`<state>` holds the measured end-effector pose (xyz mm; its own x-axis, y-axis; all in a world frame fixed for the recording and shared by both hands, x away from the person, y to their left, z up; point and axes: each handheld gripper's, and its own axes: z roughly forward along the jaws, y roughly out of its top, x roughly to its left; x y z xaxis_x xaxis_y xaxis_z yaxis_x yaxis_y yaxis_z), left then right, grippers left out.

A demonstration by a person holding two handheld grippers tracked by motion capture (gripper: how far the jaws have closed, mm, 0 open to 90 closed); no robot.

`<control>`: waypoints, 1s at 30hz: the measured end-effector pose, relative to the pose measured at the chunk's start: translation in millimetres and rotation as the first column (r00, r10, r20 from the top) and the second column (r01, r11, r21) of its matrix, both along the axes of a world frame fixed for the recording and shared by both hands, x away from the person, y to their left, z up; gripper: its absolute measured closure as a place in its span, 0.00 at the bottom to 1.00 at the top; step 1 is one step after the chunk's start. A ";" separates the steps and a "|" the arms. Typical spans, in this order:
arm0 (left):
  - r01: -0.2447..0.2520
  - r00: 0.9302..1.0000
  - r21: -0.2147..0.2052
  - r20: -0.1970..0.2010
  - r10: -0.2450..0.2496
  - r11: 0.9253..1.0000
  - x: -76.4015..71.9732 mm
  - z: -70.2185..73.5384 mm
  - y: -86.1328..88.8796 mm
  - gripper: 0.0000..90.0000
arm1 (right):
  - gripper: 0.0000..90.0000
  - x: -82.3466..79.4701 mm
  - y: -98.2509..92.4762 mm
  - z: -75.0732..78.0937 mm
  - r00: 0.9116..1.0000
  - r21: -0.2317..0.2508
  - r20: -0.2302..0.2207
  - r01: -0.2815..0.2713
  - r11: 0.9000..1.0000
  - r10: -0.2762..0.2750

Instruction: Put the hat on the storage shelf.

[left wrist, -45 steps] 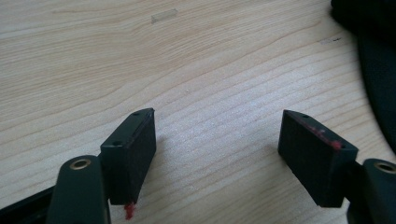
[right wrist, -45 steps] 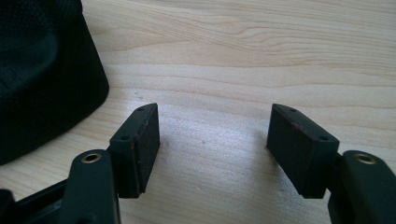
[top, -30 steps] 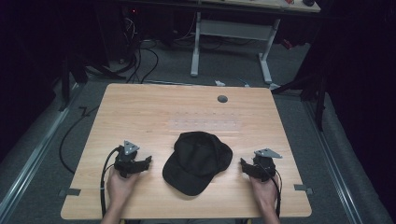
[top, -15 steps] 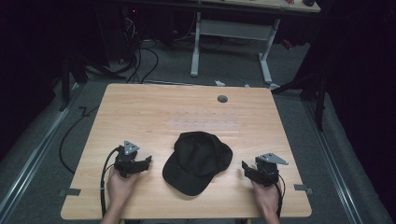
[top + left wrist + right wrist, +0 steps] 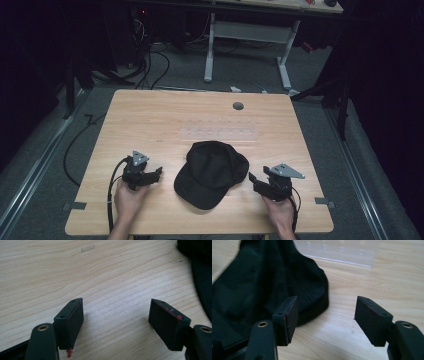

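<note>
now you are holding the left gripper [image 5: 156,172] wide open over bare light wooden table [image 5: 165,115]. your right gripper [image 5: 325,315], jaws just reopening and empty, is hovering beside the black fabric cap [image 5: 212,170].

obstacle: black cap [image 5: 212,173] between tongs | free: bare table [image 5: 165,115] beyond

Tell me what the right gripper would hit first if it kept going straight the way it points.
Most likely the black cap. The right gripper has open fingers aimed at the cap's near edge, with bare table between them; depth is hard to judge.
</note>
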<state>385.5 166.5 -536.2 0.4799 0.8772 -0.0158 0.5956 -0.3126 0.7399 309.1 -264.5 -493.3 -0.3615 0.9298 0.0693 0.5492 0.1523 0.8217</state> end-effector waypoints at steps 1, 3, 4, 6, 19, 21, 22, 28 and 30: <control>0.000 1.000 -0.001 0.000 0.000 1.000 0.0 0.0 0.0 0.32 | 0.37 0.3 2.1 1.7 1.000 0.001 0.008 -0.010 1.000 0.010; 0.000 1.000 0.000 0.000 0.000 1.000 0.0 0.0 -0.1 0.31 | 0.36 1.2 6.6 5.5 1.000 0.006 0.010 -0.023 1.000 0.023; 0.000 1.000 0.000 0.000 0.000 1.000 0.0 0.0 -0.1 0.31 | 0.36 2.2 8.4 7.0 0.999 0.009 0.013 -0.032 0.999 0.032; 0.000 1.000 0.000 0.000 0.000 1.000 0.0 0.0 -0.1 0.31 | 0.35 4.3 11.7 10.0 0.999 0.019 0.012 -0.038 0.999 0.038; 0.000 1.000 0.000 0.000 0.000 1.000 0.0 0.0 -0.2 0.31 | 0.28 22.5 31.5 25.5 0.997 0.033 0.015 -0.080 0.996 0.080; 0.000 1.000 0.000 0.000 0.000 1.000 0.0 -0.1 -0.2 0.31 | 0.28 26.0 35.3 27.0 0.996 0.033 0.009 -0.090 0.995 0.090; 0.000 1.000 0.000 0.000 0.000 1.000 0.0 -0.1 -0.2 0.31 | 0.28 26.0 35.3 27.0 0.996 0.033 0.009 -0.090 0.995 0.090; 0.000 1.000 0.000 0.001 0.000 1.000 0.0 -0.1 -0.3 0.31 | 0.29 39.2 43.0 28.8 0.994 0.049 -0.004 -0.104 0.993 0.105; 0.000 1.000 0.000 0.001 0.000 1.000 0.0 -0.1 -0.3 0.31 | 0.29 43.5 44.7 28.5 0.994 0.051 -0.014 -0.104 0.993 0.105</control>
